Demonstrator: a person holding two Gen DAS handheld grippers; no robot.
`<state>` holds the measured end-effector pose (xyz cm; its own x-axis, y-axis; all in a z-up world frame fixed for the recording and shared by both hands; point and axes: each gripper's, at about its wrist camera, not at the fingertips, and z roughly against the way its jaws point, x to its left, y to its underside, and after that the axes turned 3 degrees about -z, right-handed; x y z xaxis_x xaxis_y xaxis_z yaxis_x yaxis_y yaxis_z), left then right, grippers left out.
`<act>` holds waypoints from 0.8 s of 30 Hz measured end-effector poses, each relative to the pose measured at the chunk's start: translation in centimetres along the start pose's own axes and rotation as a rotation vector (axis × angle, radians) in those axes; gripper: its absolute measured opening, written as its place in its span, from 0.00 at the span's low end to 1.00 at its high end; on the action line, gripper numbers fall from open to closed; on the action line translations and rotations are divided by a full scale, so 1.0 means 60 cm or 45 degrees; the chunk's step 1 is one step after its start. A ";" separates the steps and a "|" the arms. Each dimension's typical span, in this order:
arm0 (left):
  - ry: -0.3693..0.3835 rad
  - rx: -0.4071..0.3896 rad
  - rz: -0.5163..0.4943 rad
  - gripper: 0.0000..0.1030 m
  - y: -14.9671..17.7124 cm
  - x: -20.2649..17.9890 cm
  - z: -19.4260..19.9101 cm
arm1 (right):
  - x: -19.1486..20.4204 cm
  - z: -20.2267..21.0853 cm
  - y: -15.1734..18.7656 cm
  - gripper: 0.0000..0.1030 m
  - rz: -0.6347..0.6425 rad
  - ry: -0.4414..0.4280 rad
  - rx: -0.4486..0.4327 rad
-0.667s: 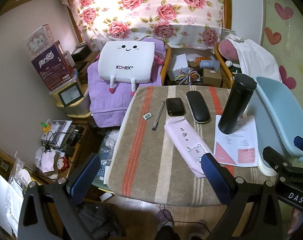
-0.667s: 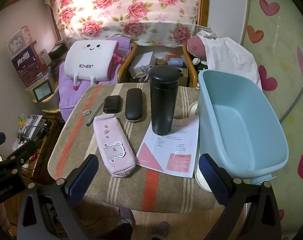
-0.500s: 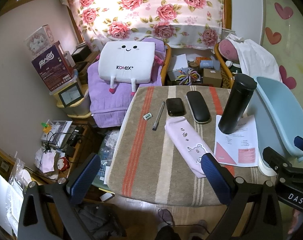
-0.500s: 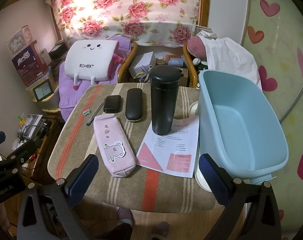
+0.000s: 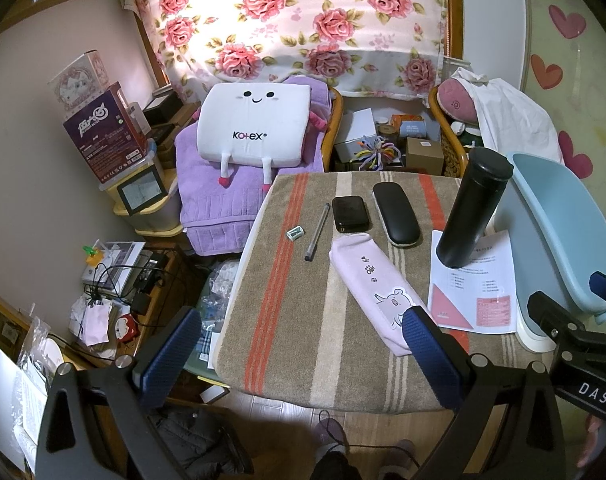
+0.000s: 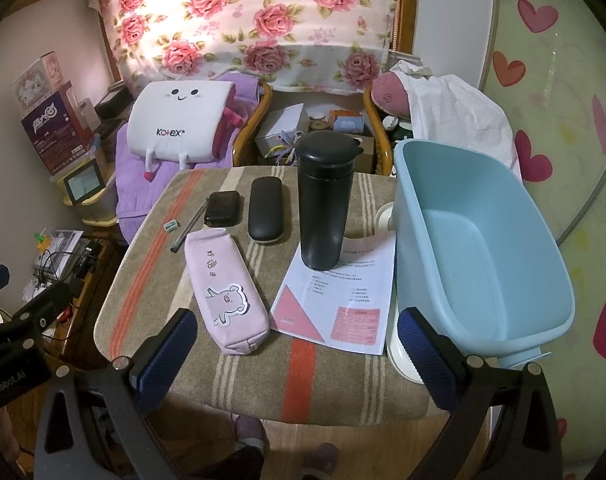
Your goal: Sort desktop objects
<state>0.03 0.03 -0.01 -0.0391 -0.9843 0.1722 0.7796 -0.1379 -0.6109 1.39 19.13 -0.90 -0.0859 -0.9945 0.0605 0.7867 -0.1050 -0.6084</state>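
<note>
1. Nothing's been sorted yet by the look of it: both claws hang back off the near edge of the worktop [image 6: 303, 364], spread wide and holding nothing. Left claw [image 5: 303, 352], right claw [image 6: 299, 352].
2. Going left to right along the worktop: a small green sharpener [image 5: 295, 233], then a pen [image 5: 317, 233] with its long axis running near-to-far, tip end toward us.
3. Next a black phone-like thing [image 5: 350, 213] lying flat and a black glasses case [image 5: 395, 213], both long-axis near-to-far.
4. The pink pencil case [image 6: 227, 292] lies diagonally, far end toward the pen, near end closest to the claws.
5. A tall black flask [image 6: 323, 204] stands upright on the far edge of a printed sheet [image 6: 339, 300].
6. The blue tub [image 6: 483, 240] sits at the right edge, nothing visible in it (my guess is that's the destination).
7. Next move probably calls for one claw to drop onto the pencil case, squeezing across its narrow width.
</note>
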 end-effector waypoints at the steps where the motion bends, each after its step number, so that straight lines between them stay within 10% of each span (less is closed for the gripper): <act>1: 0.000 0.001 0.000 0.99 0.000 0.000 0.000 | 0.000 0.000 -0.001 1.00 0.000 0.001 0.000; 24: 0.011 0.000 0.001 0.99 -0.002 0.001 0.003 | -0.001 0.009 -0.004 1.00 -0.015 0.014 -0.013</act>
<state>0.02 0.01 0.22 -0.0444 -0.9853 0.1651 0.7796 -0.1375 -0.6110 1.51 19.24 -0.32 -0.1023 -0.9930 0.0589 0.7795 -0.1168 -0.6154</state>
